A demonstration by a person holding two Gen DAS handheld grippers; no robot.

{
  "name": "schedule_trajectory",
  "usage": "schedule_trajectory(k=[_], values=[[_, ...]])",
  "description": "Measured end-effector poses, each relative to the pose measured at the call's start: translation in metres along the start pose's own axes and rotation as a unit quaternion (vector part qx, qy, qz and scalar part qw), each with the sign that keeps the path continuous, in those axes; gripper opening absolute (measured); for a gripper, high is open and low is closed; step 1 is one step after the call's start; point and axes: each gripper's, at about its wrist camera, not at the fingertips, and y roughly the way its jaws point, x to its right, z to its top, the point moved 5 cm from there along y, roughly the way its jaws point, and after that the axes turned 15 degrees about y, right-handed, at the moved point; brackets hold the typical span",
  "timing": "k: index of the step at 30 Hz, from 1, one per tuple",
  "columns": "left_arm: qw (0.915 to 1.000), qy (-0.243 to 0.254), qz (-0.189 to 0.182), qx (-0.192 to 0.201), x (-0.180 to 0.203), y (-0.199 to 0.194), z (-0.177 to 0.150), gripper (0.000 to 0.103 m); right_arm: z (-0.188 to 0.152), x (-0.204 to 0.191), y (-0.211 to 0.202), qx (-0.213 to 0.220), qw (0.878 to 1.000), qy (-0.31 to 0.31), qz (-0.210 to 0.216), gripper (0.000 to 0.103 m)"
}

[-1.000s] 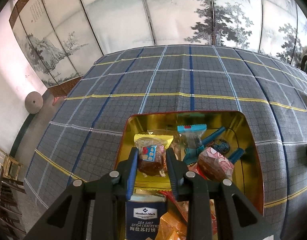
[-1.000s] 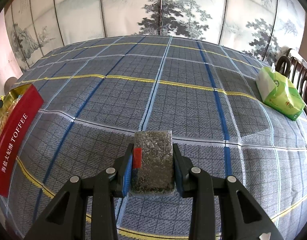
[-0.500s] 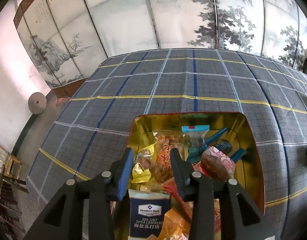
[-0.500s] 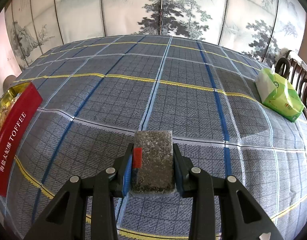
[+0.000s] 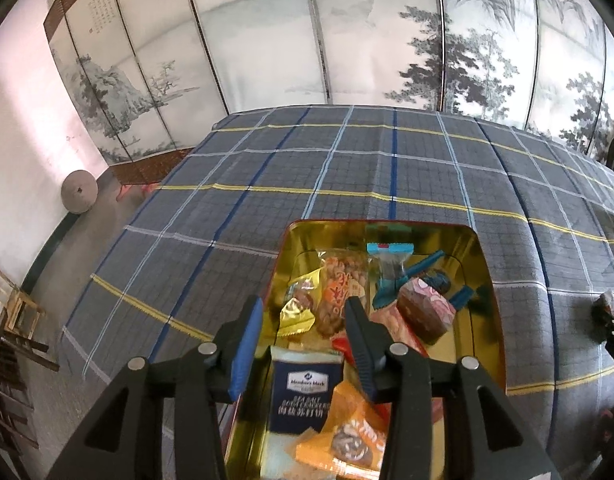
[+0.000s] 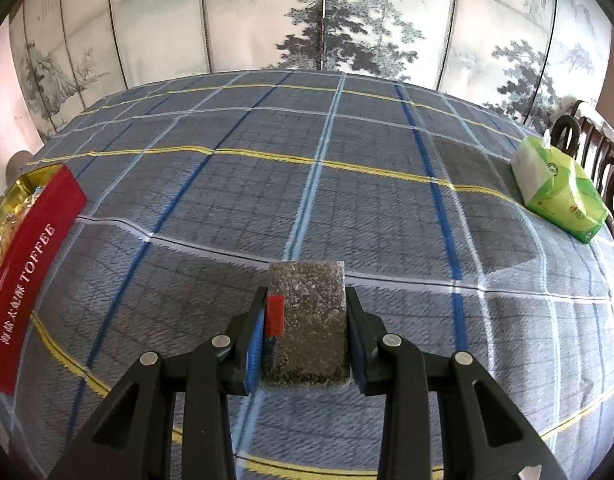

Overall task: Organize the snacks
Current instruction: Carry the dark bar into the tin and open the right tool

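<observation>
A red toffee tin with a gold inside (image 5: 483, 264) sits on the plaid tablecloth and holds several wrapped snacks, among them a navy cracker packet (image 5: 307, 392), an orange packet (image 5: 339, 296) and a pink-wrapped brown cake (image 5: 425, 308). My left gripper (image 5: 305, 316) is open and empty just above the tin's near end. In the right wrist view the tin (image 6: 31, 256) stands at the far left. My right gripper (image 6: 305, 320) is shut on a dark speckled snack bar (image 6: 307, 320) with a red label, held over the cloth.
A green tissue pack (image 6: 559, 188) lies at the table's right edge, with dark wooden chair backs (image 6: 595, 144) behind it. A painted folding screen (image 5: 347, 40) stands behind the table. The floor and a round stone disc (image 5: 79, 191) are to the left.
My left gripper let go of the small brown snack into the tin, opened, and pulled up and back. The right gripper still holds the dark bar, almost unmoved.
</observation>
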Motion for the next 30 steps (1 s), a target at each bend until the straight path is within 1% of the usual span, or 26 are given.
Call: schedule_trajectory(k=[6,10,14,20,23,26,30], values=[[0.9998,-0.021,-0.003,-0.004,-0.008,-0.013,-0.015,0.043,0.003,-0.021,-0.017,0.006,1.000,-0.018,0.025,0.032],[0.9995,-0.030,0.002,-0.011,-0.016,-0.020,-0.027,0.043,0.011,-0.047,-0.032,0.014,0.998,-0.035,0.053,0.032],[0.9992,-0.037,0.003,-0.014,-0.023,-0.026,-0.040,0.043,0.015,-0.079,-0.049,0.015,0.994,-0.052,0.093,0.032],[0.9987,-0.049,0.004,-0.014,-0.033,-0.036,-0.052,0.043,0.012,-0.137,-0.070,-0.005,0.982,-0.079,0.170,0.032],[0.9985,-0.054,0.006,-0.010,-0.038,-0.041,-0.056,0.043,0.008,-0.171,-0.070,-0.017,0.976,-0.095,0.194,0.032],[0.9983,-0.057,0.008,-0.006,-0.044,-0.044,-0.058,0.043,0.004,-0.206,-0.063,-0.032,0.971,-0.107,0.210,0.032],[0.9982,-0.059,0.012,-0.004,-0.049,-0.045,-0.060,0.043,0.003,-0.239,-0.051,-0.051,0.967,-0.118,0.221,0.032]])
